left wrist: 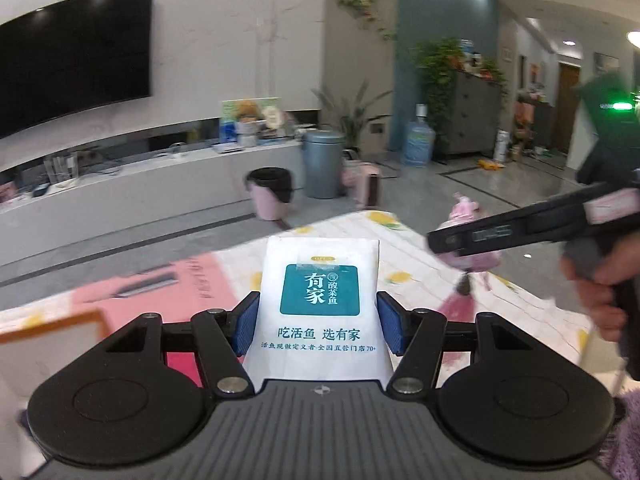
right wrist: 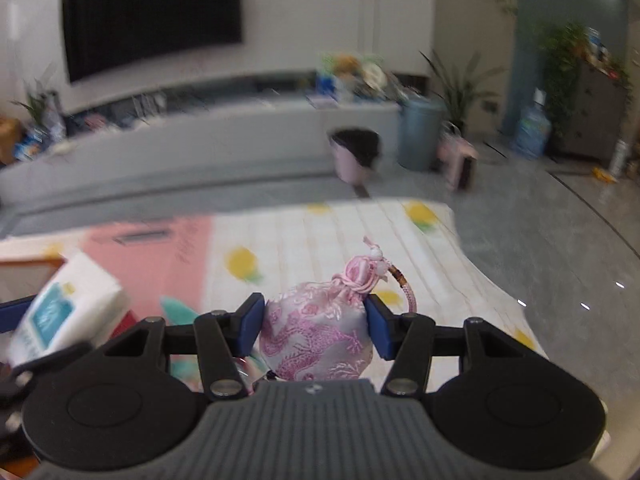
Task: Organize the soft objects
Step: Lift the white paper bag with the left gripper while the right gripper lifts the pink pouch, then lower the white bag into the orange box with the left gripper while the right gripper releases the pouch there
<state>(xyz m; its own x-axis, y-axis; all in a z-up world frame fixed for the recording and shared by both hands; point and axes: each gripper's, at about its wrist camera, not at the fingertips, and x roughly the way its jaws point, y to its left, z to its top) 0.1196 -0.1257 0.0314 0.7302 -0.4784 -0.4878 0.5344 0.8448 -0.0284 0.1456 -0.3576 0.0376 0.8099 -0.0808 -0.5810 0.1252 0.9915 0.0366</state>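
Observation:
My left gripper point(left wrist: 318, 322) is shut on a white tissue pack point(left wrist: 320, 300) with a teal label, held above the lemon-print tablecloth point(left wrist: 408, 272). The pack also shows at the left of the right wrist view point(right wrist: 64, 308). My right gripper point(right wrist: 316, 322) is shut on a pink embroidered sachet pouch point(right wrist: 316, 336) with a knotted top and cord, also above the cloth. In the left wrist view the right gripper point(left wrist: 436, 242) reaches in from the right with the pink pouch point(left wrist: 476, 258) partly hidden behind its finger.
A pink box point(left wrist: 160, 284) lies on the cloth at left, with a wood-rimmed tray corner point(left wrist: 60, 328) beside it. Beyond the table edge are a pink bin point(left wrist: 270, 194), a grey bin point(left wrist: 322, 164), a TV console point(left wrist: 120, 184) and open grey floor.

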